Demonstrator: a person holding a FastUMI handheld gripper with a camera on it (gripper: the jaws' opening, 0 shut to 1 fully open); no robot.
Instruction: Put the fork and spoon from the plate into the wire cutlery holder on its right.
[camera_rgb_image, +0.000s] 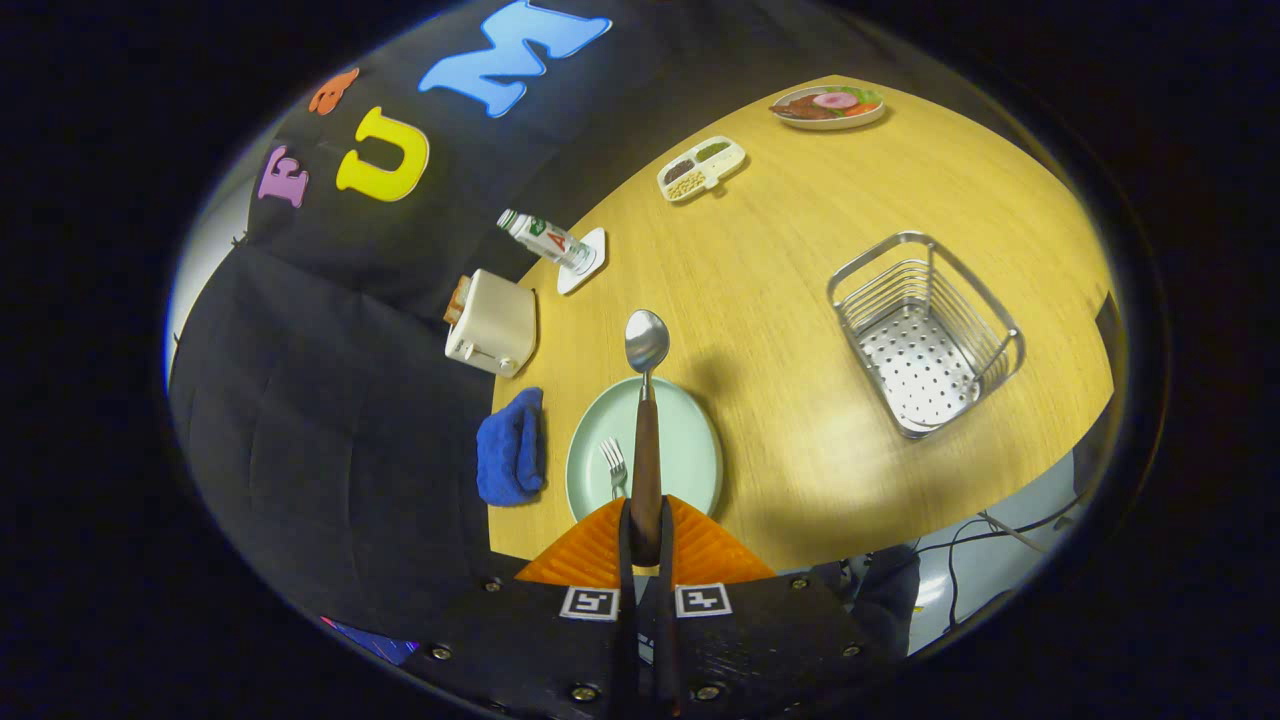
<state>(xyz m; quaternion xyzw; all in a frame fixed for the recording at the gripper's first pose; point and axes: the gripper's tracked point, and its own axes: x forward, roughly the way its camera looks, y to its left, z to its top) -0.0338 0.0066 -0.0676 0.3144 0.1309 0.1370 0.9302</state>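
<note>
Between the two fingers, right at the near end, the spoon (646, 420) is clamped by the butt of its dark wooden handle, both fingers of the gripper (646, 545) pressed together on it. The rest of it sticks straight out toward twelve o'clock, lifted clear above the plate (690, 450).

That grip is what worries me. It holds only the very tail of the handle, with the long shaft and the heavy metal bowl hanging far out in front, so I'd guess the spoon could pivot or droop in the fingers on a quick swing, and might slip out altogether over the table (780, 300). The other risk is at the holder (925, 335): it sits well off toward two o'clock, it looks light and narrow, and a long spoon carried in at a slant could catch the wire rim, tip it or nudge it.

The spoon itself has a shiny, polished oval bowl, a short metal neck and a brown handle that thickens toward the fingers. Beneath it the pale green plate carries the fork (613, 465), tines pointing away, just left of the handle. A blue cloth (510, 445) lies beside the plate at nine o'clock. The wire holder stands open, with a perforated floor and nothing inside. Further off at eleven sit a cream toaster (492, 322) and a small bottle (545, 240).
</note>
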